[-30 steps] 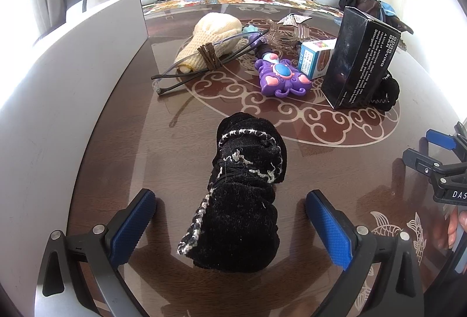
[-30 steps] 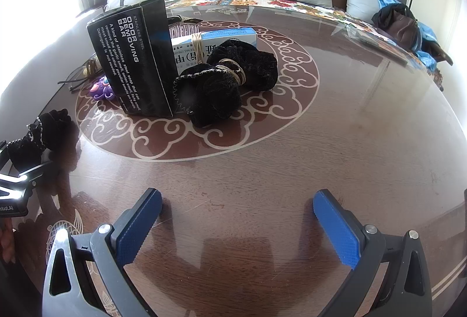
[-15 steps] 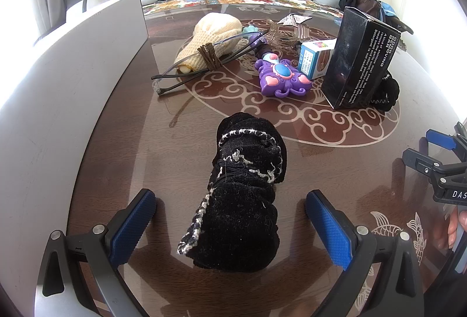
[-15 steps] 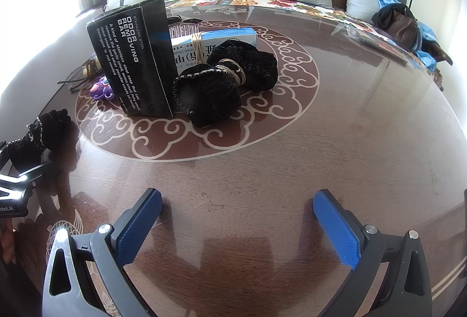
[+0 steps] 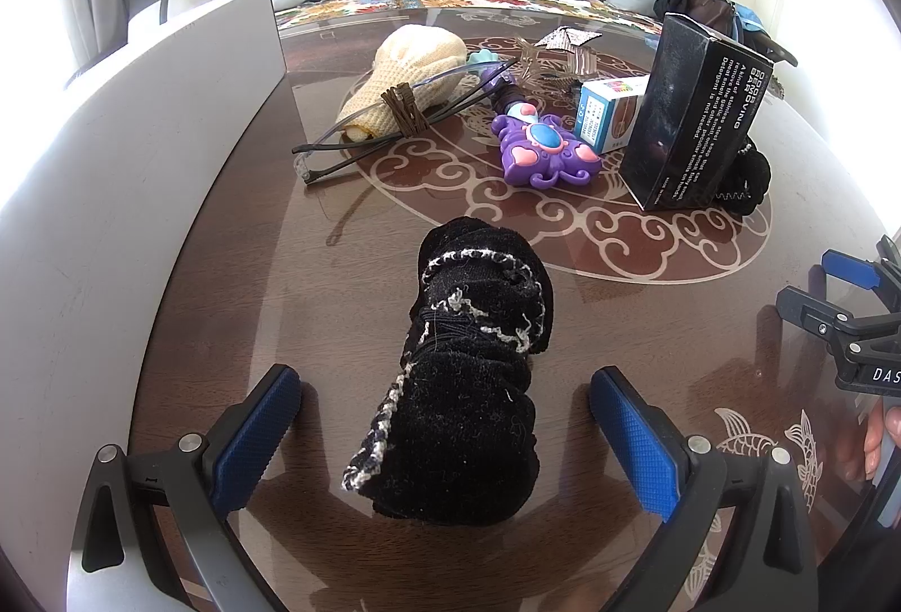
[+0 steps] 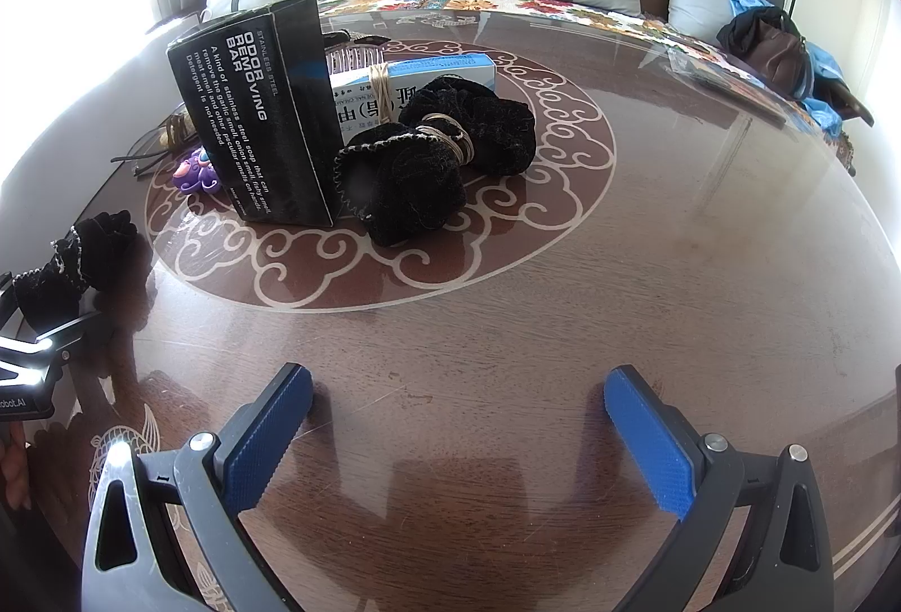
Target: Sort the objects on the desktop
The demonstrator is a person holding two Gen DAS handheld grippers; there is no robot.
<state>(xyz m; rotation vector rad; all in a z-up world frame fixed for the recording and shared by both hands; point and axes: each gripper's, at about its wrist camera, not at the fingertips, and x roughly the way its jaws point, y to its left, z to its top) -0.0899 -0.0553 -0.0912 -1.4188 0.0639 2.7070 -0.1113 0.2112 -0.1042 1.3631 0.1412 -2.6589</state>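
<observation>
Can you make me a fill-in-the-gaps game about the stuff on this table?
1. The fuzzy bundle between the left tool's pads is coloured ____.
2. The butterfly toy is mostly ____.
3. Big white words on the tall black box read "Odor Removing ____".
4. Between the right tool's pads there is only bare ____.

Answers: black; purple; Bar; table

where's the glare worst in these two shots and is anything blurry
Left wrist view: window light washes out the left and right edges; the black glove looks sharp. Right wrist view: top-left corner is blown out, streaks glare on the table; the black box text reads clearly.
</observation>
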